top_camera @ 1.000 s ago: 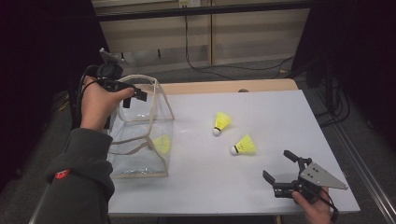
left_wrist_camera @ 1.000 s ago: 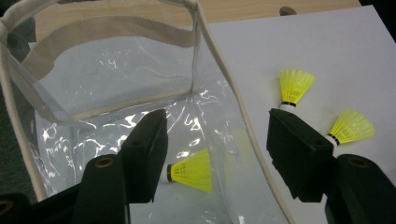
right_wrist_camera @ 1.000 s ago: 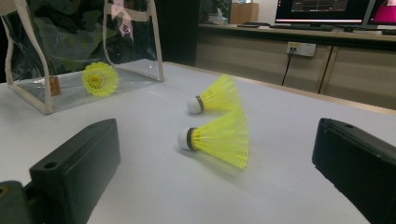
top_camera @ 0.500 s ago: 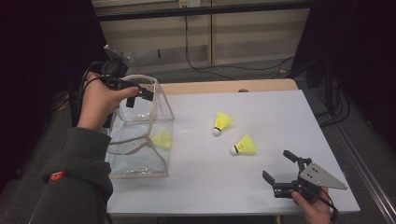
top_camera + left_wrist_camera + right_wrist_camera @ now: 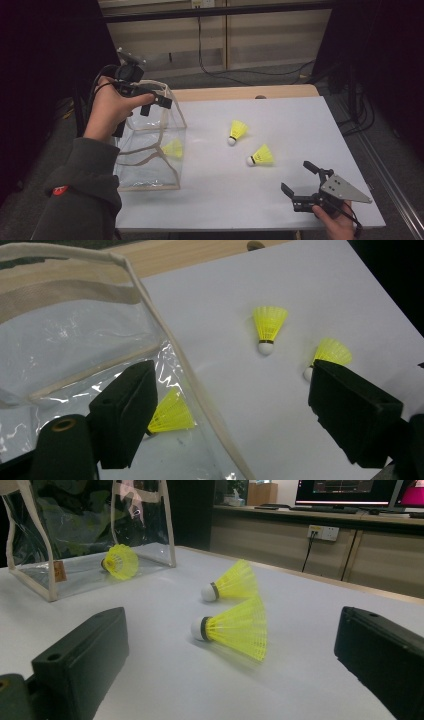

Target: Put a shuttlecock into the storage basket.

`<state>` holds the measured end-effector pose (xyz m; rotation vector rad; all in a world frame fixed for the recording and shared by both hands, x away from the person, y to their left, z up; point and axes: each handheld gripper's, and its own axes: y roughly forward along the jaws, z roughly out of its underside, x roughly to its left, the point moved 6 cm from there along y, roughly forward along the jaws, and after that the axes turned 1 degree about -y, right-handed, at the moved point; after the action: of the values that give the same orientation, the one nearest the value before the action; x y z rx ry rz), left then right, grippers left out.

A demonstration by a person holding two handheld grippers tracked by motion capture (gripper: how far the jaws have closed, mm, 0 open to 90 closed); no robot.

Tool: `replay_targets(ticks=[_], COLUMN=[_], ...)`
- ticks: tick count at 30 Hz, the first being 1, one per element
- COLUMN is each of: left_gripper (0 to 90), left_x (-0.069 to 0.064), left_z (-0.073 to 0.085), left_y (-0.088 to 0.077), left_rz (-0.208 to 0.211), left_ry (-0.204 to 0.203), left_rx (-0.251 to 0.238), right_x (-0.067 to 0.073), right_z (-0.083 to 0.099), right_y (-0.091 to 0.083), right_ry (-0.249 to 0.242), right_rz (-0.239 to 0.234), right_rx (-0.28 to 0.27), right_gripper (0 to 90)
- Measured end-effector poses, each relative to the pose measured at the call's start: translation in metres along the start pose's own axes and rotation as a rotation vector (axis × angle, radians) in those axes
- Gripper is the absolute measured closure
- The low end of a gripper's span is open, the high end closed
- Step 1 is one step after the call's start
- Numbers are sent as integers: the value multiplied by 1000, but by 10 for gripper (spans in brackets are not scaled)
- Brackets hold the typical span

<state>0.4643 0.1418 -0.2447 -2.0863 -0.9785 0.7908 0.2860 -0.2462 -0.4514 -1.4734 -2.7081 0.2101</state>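
Left gripper point(image 5: 152, 102) held above the top rim of the clear bag point(image 5: 150, 165), at the left side of the counter point(image 5: 300, 115); its jaws have just been opening and now stand apart with nothing between them, as the left gripper view confirms. Bag stands upright with cream-coloured edging and handles, mouth upward. One yellow shuttlecock point(image 5: 173, 148) lies on its side inside the bag, on the bottom, near the wall that faces the middle of the counter. To the right of the bag, on the open white surface, two further yellow shuttlecocks lie near each other: the farther shuttlecock point(image 5: 237, 132) with its white cork toward the person, the nearer shuttlecock point(image 5: 260, 156) with its cork pointing left. Neither touches the other nor the bag. Right gripper point(image 5: 300, 181) sits low at the near right corner of the counter, jaws apart and empty, aimed toward the nearer shuttlecock, well apart from it.
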Motion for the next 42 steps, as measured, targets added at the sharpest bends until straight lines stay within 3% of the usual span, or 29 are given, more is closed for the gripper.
replay_targets(ticks=[3,22,42], left_gripper=[186,169,157], left_x=[-3,-26,-47], left_z=[1,3,6], left_y=[2,14,31], left_rz=[13,78,131], left_ry=[-3,71,106], left_rx=[1,16,36], right_x=[0,0,0], right_z=[0,0,0], right_y=[0,0,0], right_ry=[-1,-3,-6], right_rz=[1,1,0], right_rx=[2,2,1], right_gripper=[10,10,10])
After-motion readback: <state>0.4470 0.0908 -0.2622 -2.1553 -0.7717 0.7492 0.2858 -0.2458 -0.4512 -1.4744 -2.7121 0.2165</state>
